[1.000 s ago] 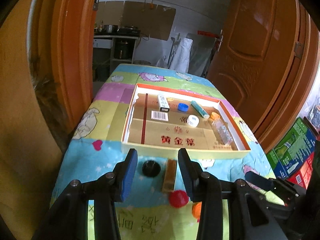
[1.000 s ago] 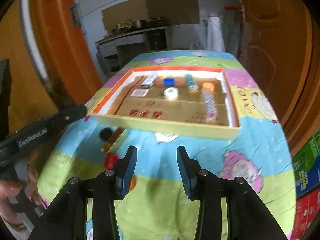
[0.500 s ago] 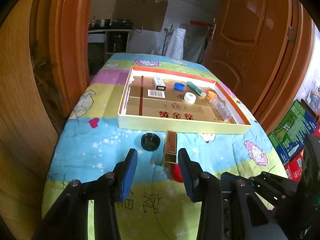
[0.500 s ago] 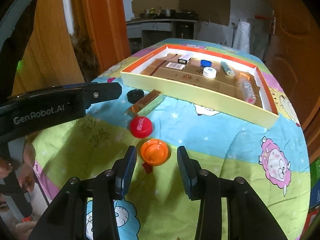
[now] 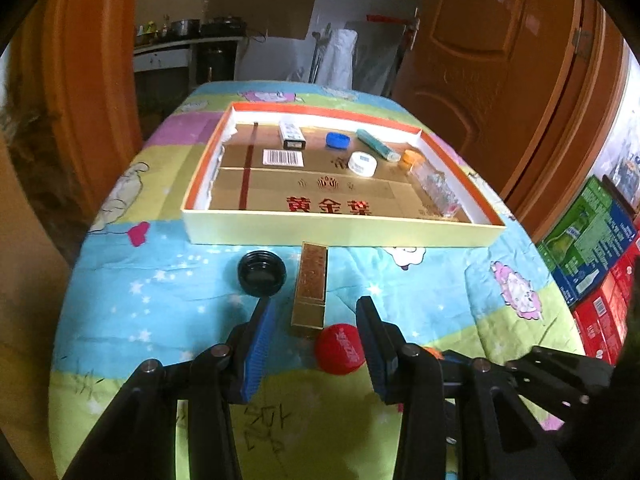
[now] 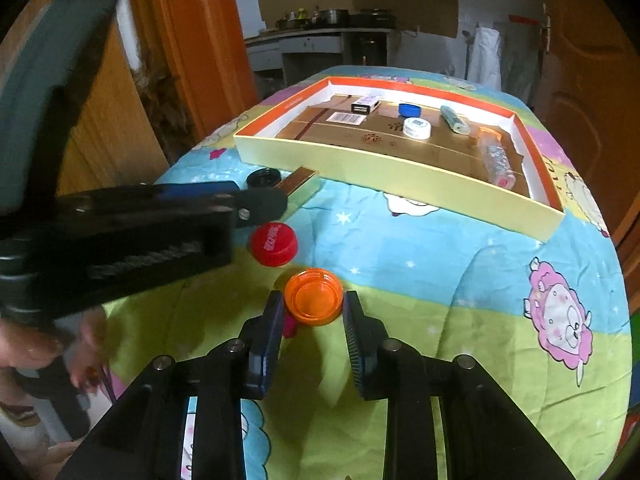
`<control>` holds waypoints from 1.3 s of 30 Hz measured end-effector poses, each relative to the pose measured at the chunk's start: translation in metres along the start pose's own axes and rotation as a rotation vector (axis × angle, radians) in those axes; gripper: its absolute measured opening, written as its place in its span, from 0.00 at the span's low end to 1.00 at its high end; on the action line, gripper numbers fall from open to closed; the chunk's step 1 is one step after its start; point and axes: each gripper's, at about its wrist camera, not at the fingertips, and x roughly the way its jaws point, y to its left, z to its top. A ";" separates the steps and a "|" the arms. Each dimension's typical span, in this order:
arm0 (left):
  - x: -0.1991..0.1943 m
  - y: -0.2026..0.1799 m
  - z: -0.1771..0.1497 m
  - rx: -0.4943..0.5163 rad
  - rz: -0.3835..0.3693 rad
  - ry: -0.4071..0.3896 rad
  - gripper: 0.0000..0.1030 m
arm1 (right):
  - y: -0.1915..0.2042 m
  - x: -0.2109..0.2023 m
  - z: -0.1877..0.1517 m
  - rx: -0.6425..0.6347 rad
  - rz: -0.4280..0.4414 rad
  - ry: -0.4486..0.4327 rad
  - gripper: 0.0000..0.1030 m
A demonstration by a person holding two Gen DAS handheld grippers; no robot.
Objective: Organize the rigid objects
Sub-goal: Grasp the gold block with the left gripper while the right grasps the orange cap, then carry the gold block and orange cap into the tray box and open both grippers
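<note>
Right wrist view shows the right gripper nearly closed around the round orange plastic cap on the colourful cloth table; earlier its fingers stood wider. The left gripper hangs open over the long gold box, now lower.

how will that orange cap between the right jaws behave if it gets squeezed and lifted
The orange cap looks like thin moulded plastic, so probably stiff and very light. Its rim is round, so it might slip out of the right gripper's jaws if they close off-centre. It sits flat with its hollow up on the soft quilt, so rolling seems unlikely.
</note>
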 end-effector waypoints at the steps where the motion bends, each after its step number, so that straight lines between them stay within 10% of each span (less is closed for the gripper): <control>1: 0.003 0.000 0.001 -0.004 -0.003 0.004 0.38 | -0.002 -0.001 0.000 0.004 0.001 -0.002 0.29; 8: 0.021 0.006 0.005 -0.043 -0.006 0.050 0.19 | -0.012 -0.004 -0.002 0.026 0.006 -0.012 0.29; 39: -0.037 0.006 0.049 -0.072 -0.060 -0.146 0.18 | -0.036 -0.032 0.046 0.090 -0.014 -0.158 0.29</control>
